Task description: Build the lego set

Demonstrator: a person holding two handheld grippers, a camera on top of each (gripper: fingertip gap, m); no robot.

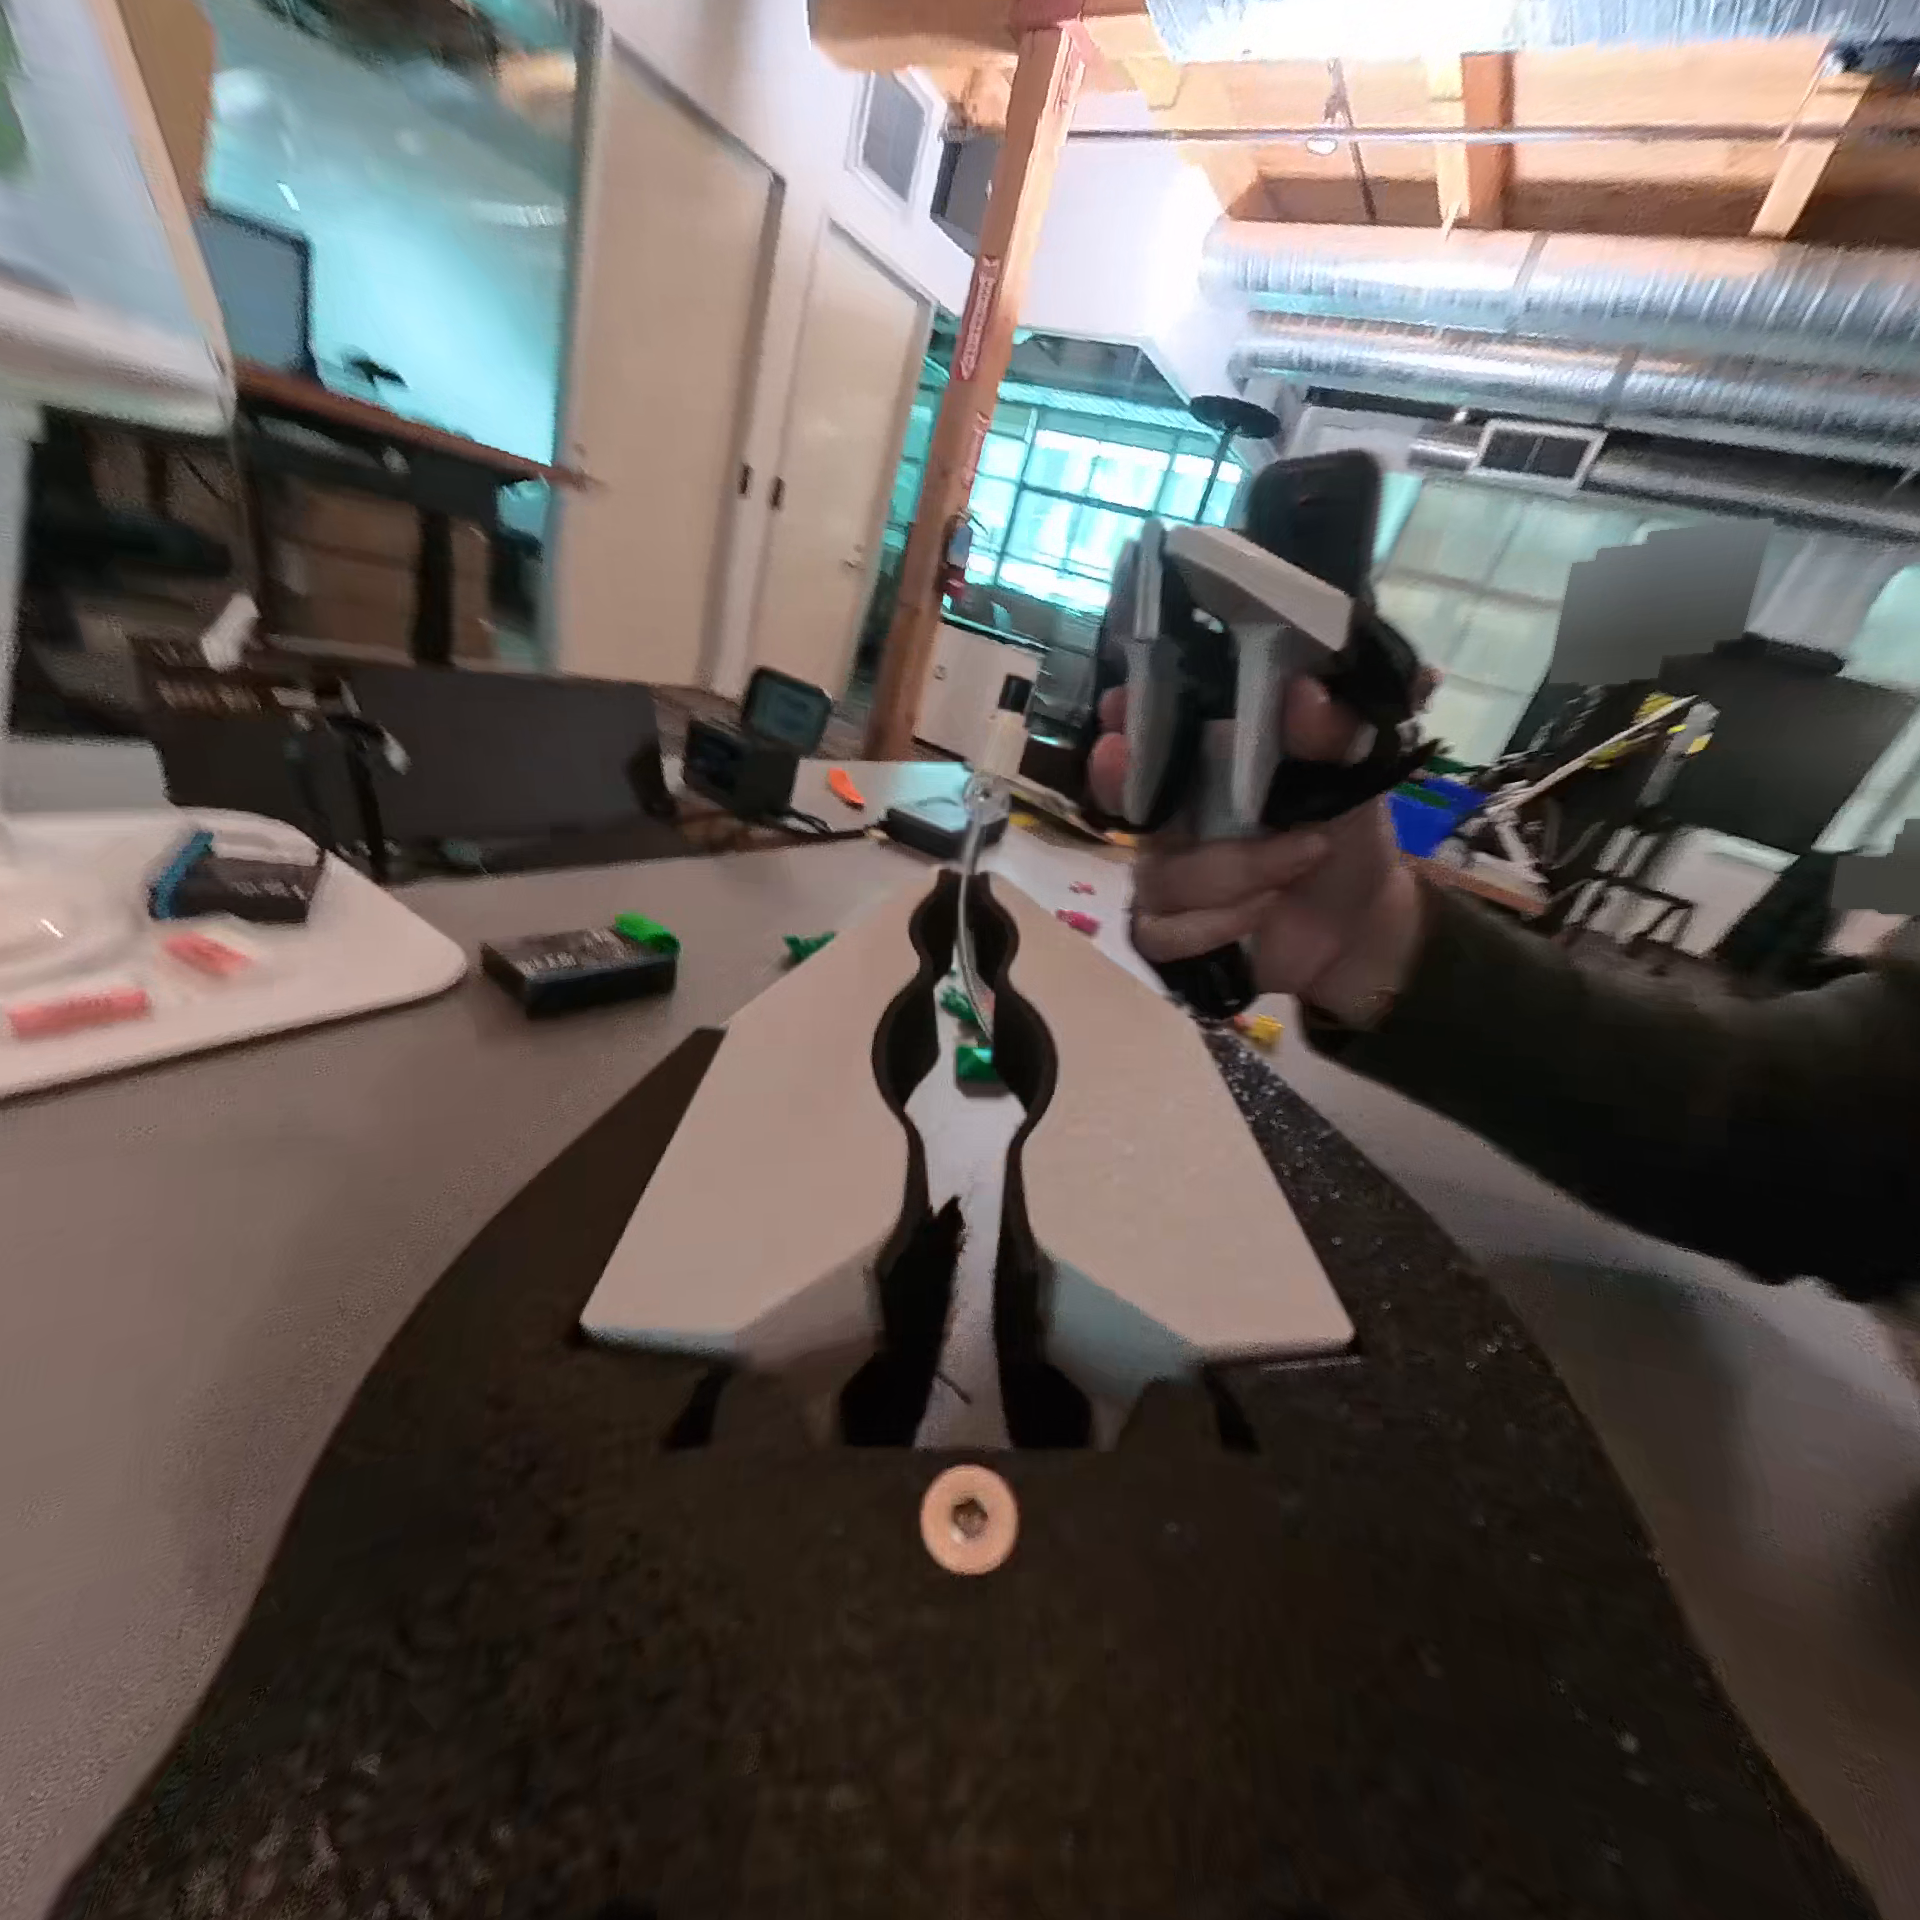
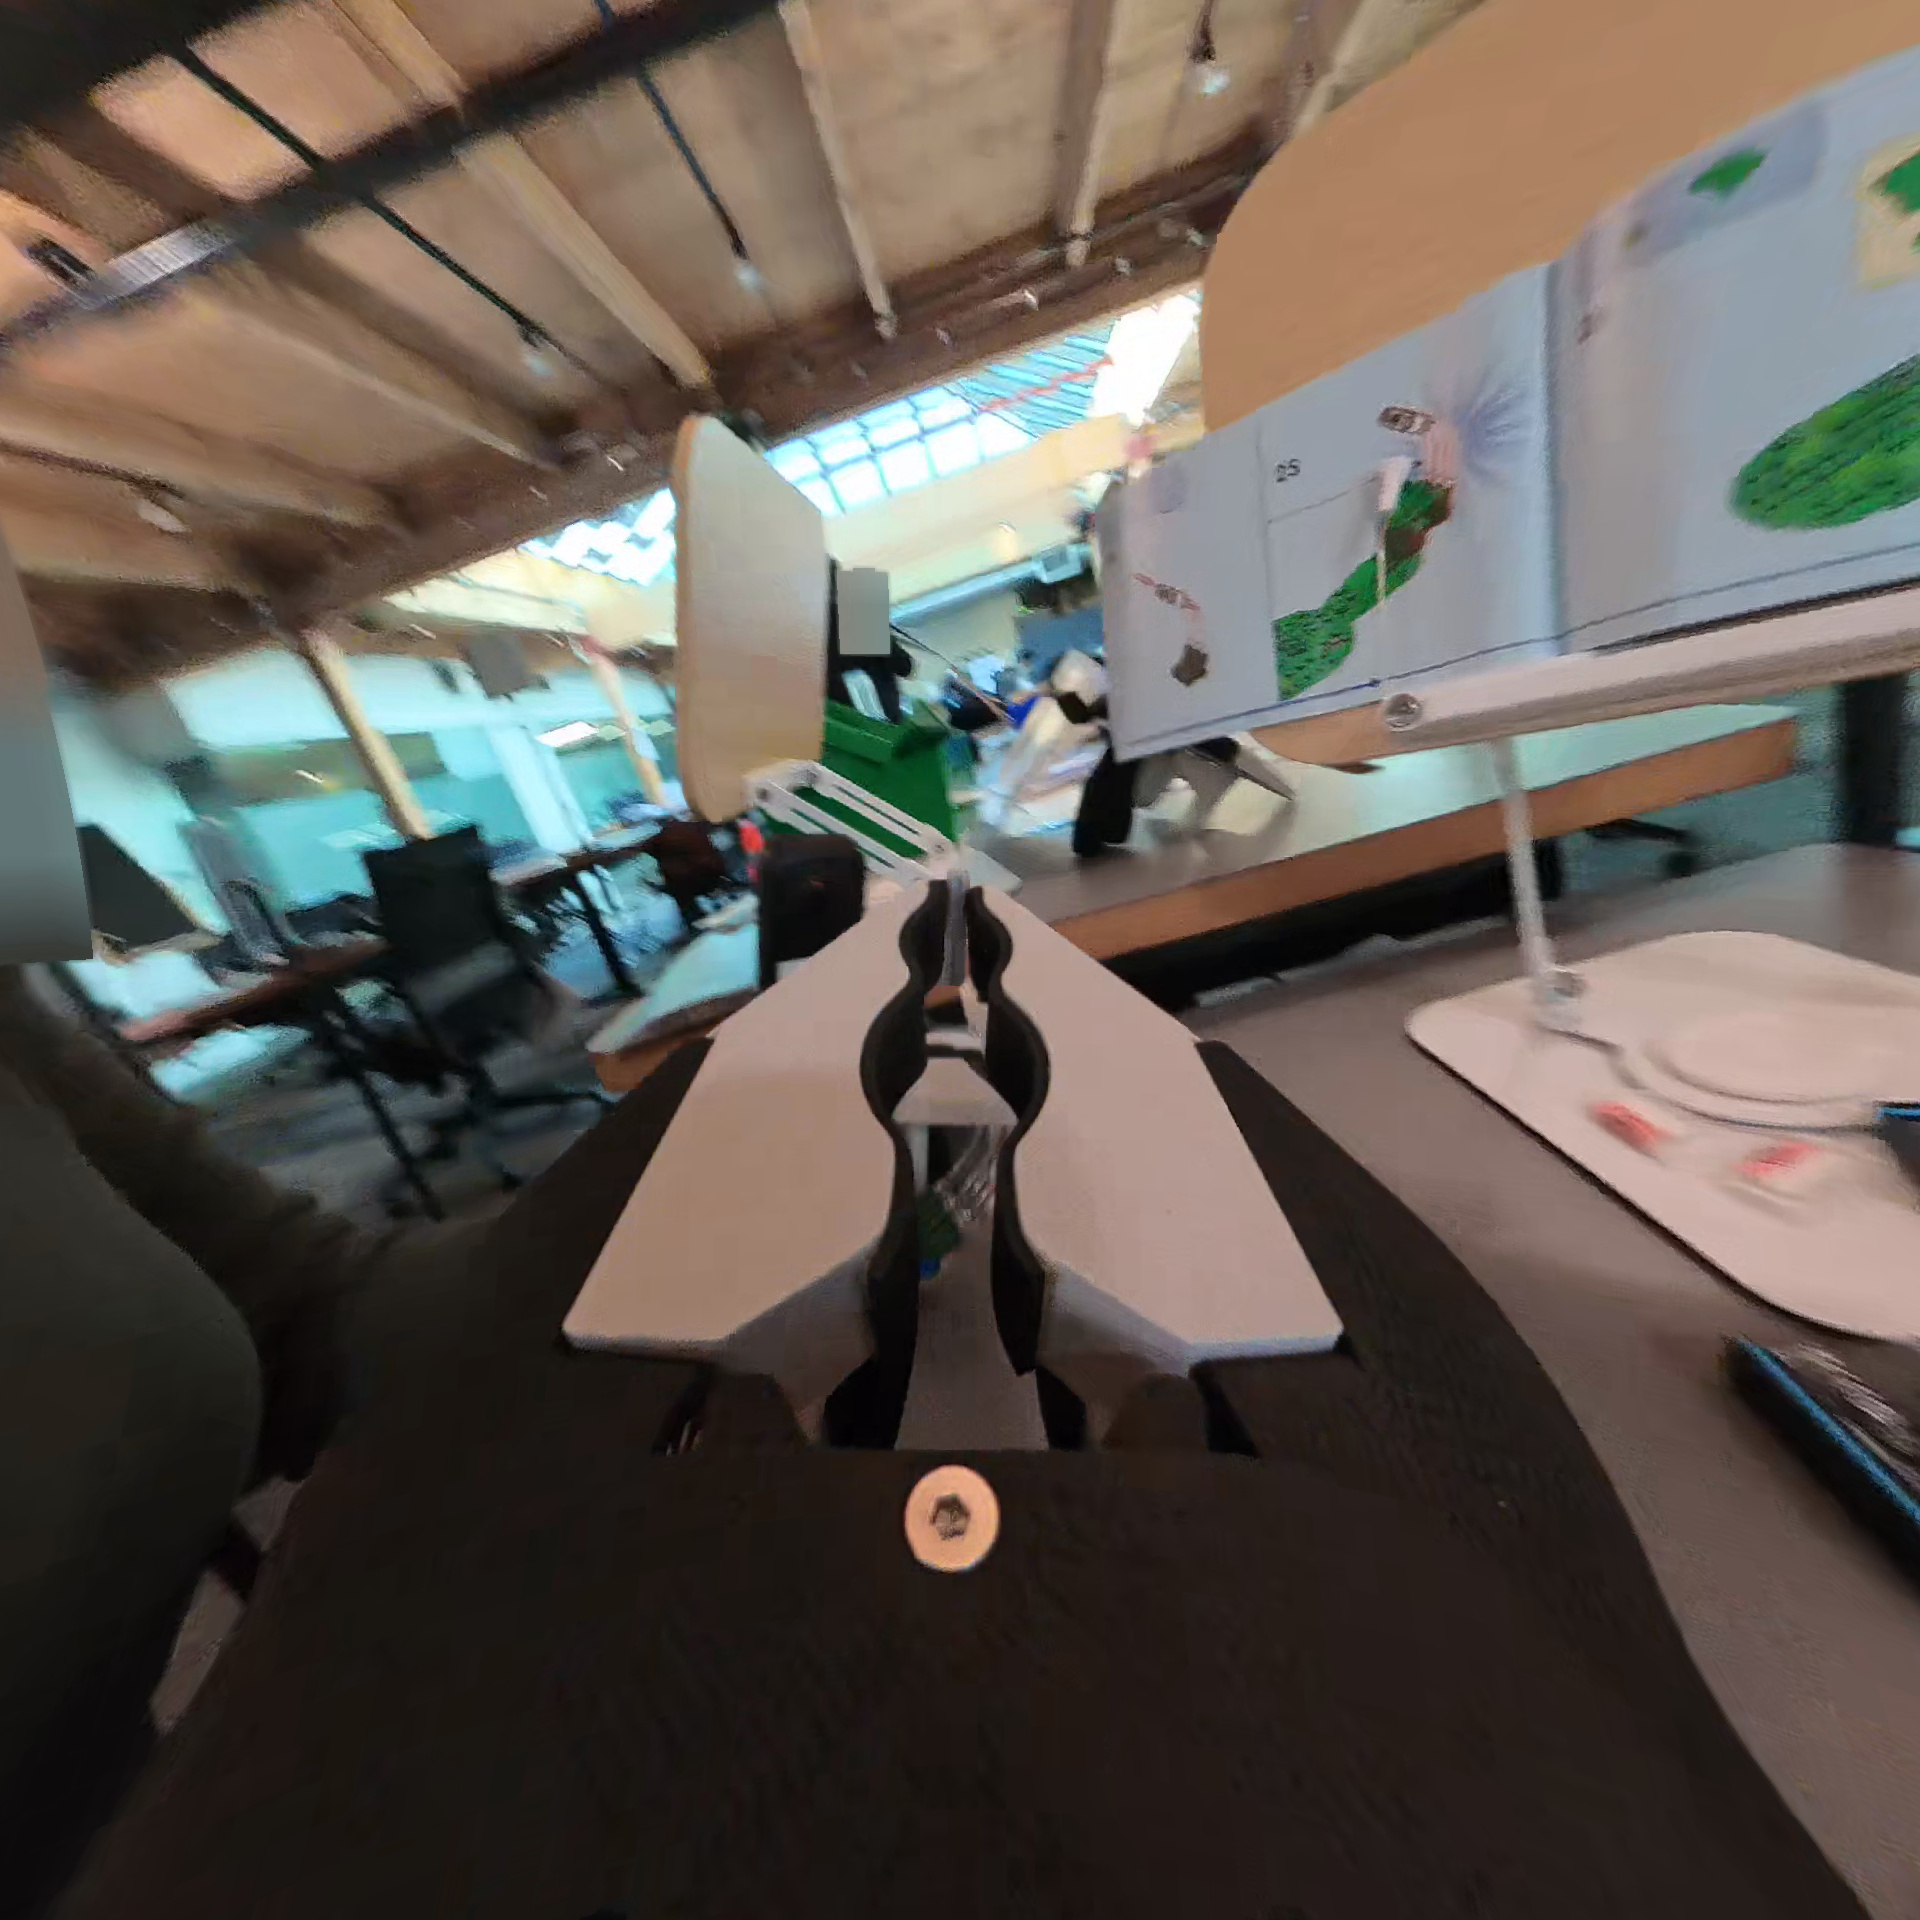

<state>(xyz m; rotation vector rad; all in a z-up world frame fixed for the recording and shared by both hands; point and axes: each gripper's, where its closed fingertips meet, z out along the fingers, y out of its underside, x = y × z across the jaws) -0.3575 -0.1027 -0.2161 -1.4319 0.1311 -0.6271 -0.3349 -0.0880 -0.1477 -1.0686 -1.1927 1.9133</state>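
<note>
My left gripper (image 1: 966,894) is shut on a thin clear curved piece (image 1: 975,831) that sticks up past the fingertips. Small green bricks (image 1: 975,1060) lie on the grey table (image 1: 312,1195) beyond the fingers. A hand holds my right gripper above the table at the right of the left wrist view (image 1: 1226,707), its fingers hidden. In the right wrist view my right gripper (image 2: 951,914) has its jaws nearly together. A small green and clear bit (image 2: 938,1210) shows low in the gap; I cannot tell if it is gripped.
An open instruction booklet (image 2: 1455,540) rests on a stand with a white base (image 2: 1662,1091). A round wooden board on a white arm (image 2: 743,613) stands ahead. A black box (image 1: 582,966), pink bricks (image 1: 78,1013) and loose pink and yellow bricks (image 1: 1075,920) lie on the table.
</note>
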